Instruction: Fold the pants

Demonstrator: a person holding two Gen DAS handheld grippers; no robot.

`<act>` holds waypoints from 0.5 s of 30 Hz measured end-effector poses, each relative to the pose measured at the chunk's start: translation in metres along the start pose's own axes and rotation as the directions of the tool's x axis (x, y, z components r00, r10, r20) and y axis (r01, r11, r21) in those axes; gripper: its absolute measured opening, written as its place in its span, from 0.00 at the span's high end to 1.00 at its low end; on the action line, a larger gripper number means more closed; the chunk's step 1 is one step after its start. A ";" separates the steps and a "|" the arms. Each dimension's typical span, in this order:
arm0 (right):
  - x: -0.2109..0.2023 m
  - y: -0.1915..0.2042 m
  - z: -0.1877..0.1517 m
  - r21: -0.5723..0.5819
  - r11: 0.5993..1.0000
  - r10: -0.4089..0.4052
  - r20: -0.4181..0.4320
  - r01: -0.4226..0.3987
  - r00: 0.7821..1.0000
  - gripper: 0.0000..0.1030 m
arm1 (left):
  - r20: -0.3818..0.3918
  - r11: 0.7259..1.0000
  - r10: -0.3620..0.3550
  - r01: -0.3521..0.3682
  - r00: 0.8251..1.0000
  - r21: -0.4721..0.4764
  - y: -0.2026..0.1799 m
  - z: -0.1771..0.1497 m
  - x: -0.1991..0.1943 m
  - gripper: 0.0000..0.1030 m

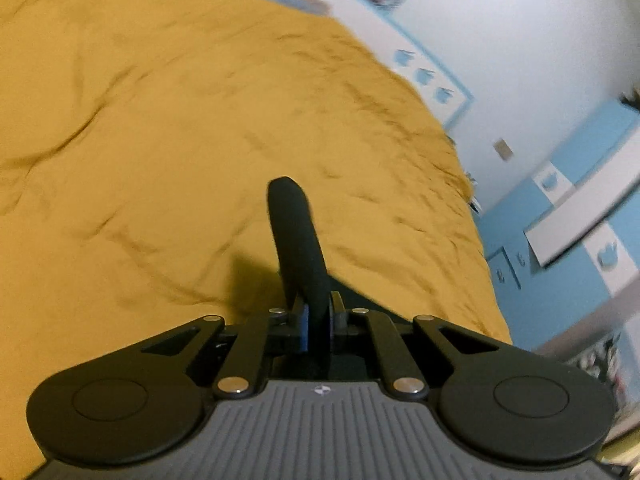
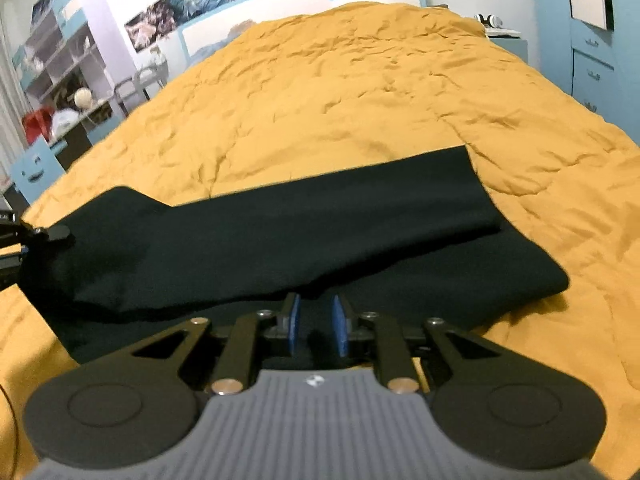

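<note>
Black pants (image 2: 304, 236) lie across a mustard-yellow bedspread (image 2: 360, 92), one leg folded over the other, leg ends to the right. My right gripper (image 2: 316, 320) sits low over the near edge of the pants, its blue pads a little apart with dark cloth between and under them. My left gripper (image 1: 318, 320) is shut on a fold of the black pants (image 1: 296, 236), which stands up from between its pads. In the right wrist view the left gripper (image 2: 40, 236) shows at the far left, holding the waist end of the pants.
The yellow bedspread (image 1: 180, 120) fills most of both views. A white and blue headboard (image 2: 304, 4) stands at the far end. Shelves and a desk (image 2: 60, 76) are to the left, blue cabinets (image 2: 592, 48) to the right.
</note>
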State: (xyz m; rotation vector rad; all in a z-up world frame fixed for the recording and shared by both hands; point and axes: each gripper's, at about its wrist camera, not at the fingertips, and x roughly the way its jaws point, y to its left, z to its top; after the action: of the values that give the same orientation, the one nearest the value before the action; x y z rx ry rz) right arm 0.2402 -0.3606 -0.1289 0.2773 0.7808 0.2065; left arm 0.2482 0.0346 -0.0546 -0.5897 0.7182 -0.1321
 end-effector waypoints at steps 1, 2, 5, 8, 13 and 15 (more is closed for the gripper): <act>-0.005 -0.003 0.002 0.008 1.000 0.008 0.004 -0.008 1.000 0.85 | 0.003 0.999 0.003 -0.003 1.000 0.036 -0.016 -0.001 0.000 0.92; -0.010 -0.005 0.003 0.017 1.000 0.018 0.008 -0.018 1.000 0.85 | 0.004 0.998 0.005 -0.005 1.000 0.065 -0.031 -0.003 0.001 0.92; -0.023 -0.013 0.006 0.037 0.999 0.040 0.019 -0.040 0.999 0.85 | -0.004 0.988 -0.003 0.004 1.000 0.153 -0.077 -0.013 0.007 0.92; -0.036 -0.021 0.001 0.046 0.998 0.042 0.027 -0.043 0.999 0.85 | -0.023 0.968 -0.013 0.019 1.000 0.252 -0.118 -0.031 0.021 0.92; -0.047 -0.031 -0.005 0.071 0.996 0.053 0.026 -0.055 0.998 0.85 | -0.133 0.939 0.001 0.045 0.991 0.341 -0.159 -0.068 0.061 0.92; -0.049 -0.036 -0.007 0.080 0.995 0.054 0.023 -0.056 0.998 0.85 | -0.180 0.929 0.029 0.040 0.983 0.368 -0.167 -0.082 0.077 0.92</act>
State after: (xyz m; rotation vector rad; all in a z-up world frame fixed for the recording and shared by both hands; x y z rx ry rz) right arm 0.2044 -0.4070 -0.1126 0.3772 0.7626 0.2236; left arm 0.2665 -0.1664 -0.0568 -0.2171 0.8444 -0.3239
